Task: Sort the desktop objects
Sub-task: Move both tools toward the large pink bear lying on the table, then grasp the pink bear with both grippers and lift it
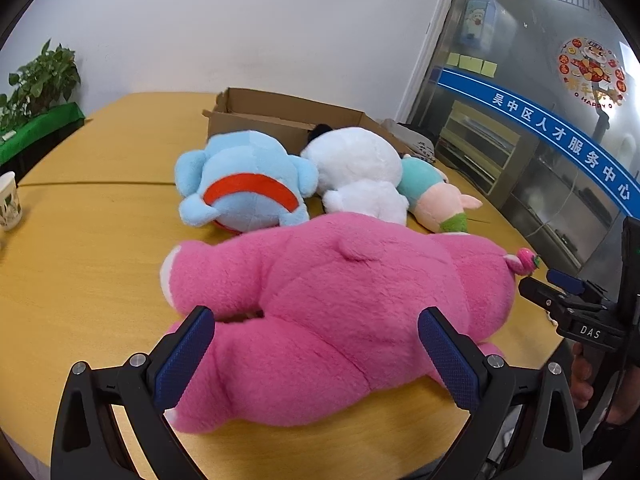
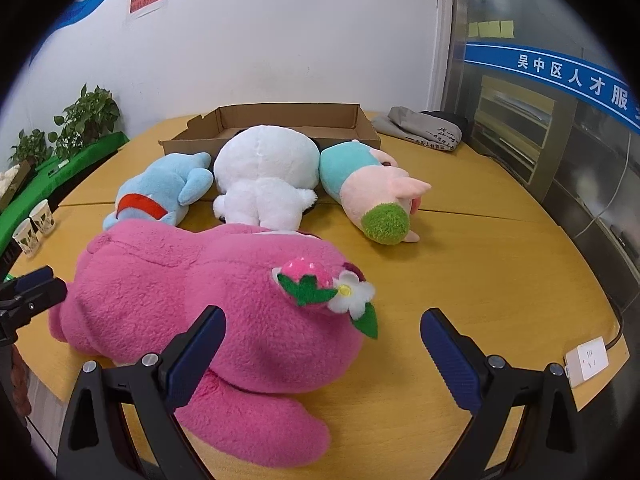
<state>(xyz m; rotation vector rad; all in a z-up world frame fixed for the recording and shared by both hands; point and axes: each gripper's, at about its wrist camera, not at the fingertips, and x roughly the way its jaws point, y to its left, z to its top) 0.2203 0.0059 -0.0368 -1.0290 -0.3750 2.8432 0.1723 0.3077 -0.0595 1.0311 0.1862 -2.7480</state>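
A big pink plush bear lies face down on the wooden table, nearest to me; it also shows in the right wrist view with a strawberry and flower on its ear. Behind it lie a blue plush, a white plush and a pink-and-teal plush. An open cardboard box stands behind them. My left gripper is open, its jaws standing either side of the bear's body. My right gripper is open over the bear's head; it also shows in the left wrist view.
Paper cups stand at the table's left edge. A grey folded cloth lies at the back right. A white power strip sits at the right edge. Potted plants stand on a green shelf to the left.
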